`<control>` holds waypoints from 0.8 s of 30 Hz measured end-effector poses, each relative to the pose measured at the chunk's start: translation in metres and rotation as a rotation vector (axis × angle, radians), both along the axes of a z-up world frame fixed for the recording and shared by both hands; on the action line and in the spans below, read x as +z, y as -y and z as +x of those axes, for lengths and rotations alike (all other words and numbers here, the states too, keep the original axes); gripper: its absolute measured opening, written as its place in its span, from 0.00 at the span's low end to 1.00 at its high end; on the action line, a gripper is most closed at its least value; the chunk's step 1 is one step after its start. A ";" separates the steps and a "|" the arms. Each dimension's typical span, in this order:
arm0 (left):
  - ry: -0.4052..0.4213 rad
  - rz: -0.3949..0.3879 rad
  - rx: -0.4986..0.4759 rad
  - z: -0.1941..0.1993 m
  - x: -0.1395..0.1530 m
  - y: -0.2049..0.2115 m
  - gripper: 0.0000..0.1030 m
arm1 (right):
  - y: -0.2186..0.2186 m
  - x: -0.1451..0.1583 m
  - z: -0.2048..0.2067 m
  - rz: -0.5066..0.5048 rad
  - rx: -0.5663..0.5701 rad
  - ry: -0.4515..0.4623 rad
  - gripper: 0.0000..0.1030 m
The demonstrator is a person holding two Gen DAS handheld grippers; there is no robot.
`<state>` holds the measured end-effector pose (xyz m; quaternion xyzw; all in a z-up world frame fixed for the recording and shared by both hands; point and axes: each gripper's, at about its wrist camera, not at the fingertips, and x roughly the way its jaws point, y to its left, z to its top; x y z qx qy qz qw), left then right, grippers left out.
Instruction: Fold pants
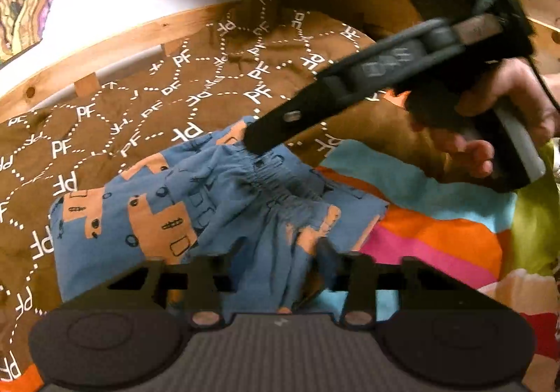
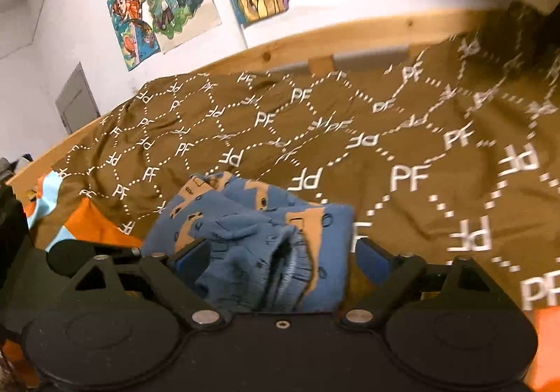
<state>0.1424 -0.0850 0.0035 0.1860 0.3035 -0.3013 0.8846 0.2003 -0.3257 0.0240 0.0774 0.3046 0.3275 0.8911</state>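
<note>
Blue pants [image 1: 196,217] with orange trucks lie bunched on the brown blanket [image 1: 105,133] of the bed, next to a striped cloth [image 1: 437,234] in pink, orange and blue. The stretchy waistband is crumpled in the middle, so the pants are not flat yet.

The left tongs [image 1: 280,273] sit low over the near edge of the pants. Cloth lies between the 2 tips, but I cannot tell if they pinch it. The right tongs [image 2: 280,252] are spread wide around the waist end, and the tips do not squeeze it. In the left view, one tip of the right tongs rests at the waistband, with a hand [image 1: 490,133] on the grip.

It looks like the step of getting hold of the pants. Next, both tongs need to close on the waistband, then pull it straight so the legs can lie flat for the first fold.
</note>
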 end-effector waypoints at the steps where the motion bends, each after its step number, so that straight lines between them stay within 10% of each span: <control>1: 0.009 0.008 -0.006 -0.001 0.000 0.002 0.32 | -0.002 -0.002 0.005 0.014 0.000 -0.023 0.80; 11: -0.032 -0.040 0.015 0.005 0.005 -0.005 0.06 | -0.006 -0.013 0.017 0.030 -0.040 -0.087 0.18; 24: 0.007 -0.093 -0.012 -0.007 0.030 -0.002 0.05 | 0.012 0.008 0.003 0.074 -0.052 -0.047 0.11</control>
